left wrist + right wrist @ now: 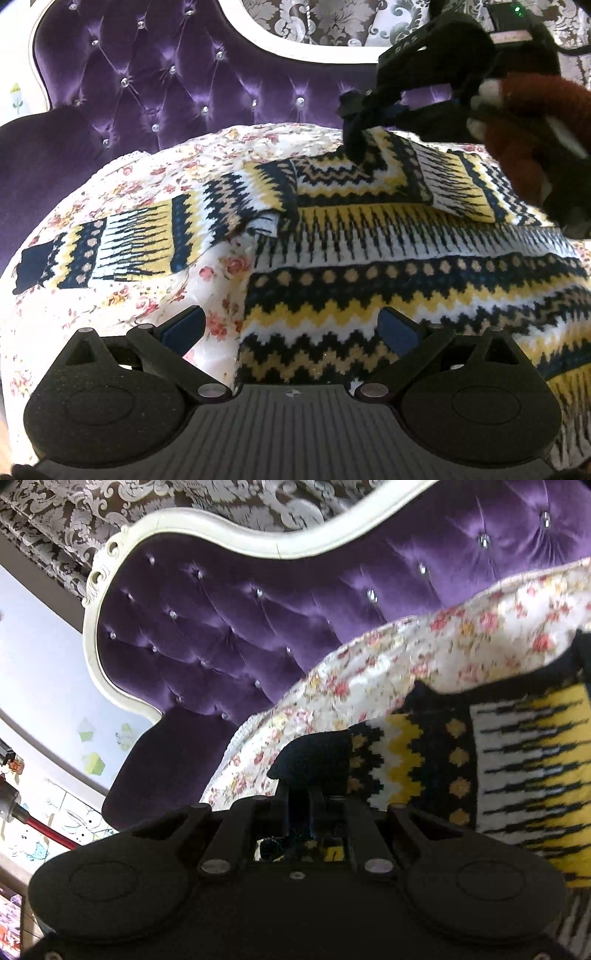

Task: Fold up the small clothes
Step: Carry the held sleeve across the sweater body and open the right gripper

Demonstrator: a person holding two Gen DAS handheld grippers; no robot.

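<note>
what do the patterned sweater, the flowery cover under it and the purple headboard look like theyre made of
Sweater: looks like soft knit yarn, matte; stepped zigzag bands suggest knitting.
Floral cover: seemingly smooth printed cloth with a slight sheen.
Headboard: probably velvet or satin-like upholstery, glossy highlights, button-tufted with crystal-like studs, in a glossy cream frame.

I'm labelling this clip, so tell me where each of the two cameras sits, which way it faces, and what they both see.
Left wrist: on the open left gripper, facing over the sweater on the floral bedspread toward the purple headboard; the right gripper and a sleeved hand show.
Right wrist: on the right gripper, shut on the sweater's sleeve cuff, facing the headboard.
Shared: sweater, bedspread, headboard.
</note>
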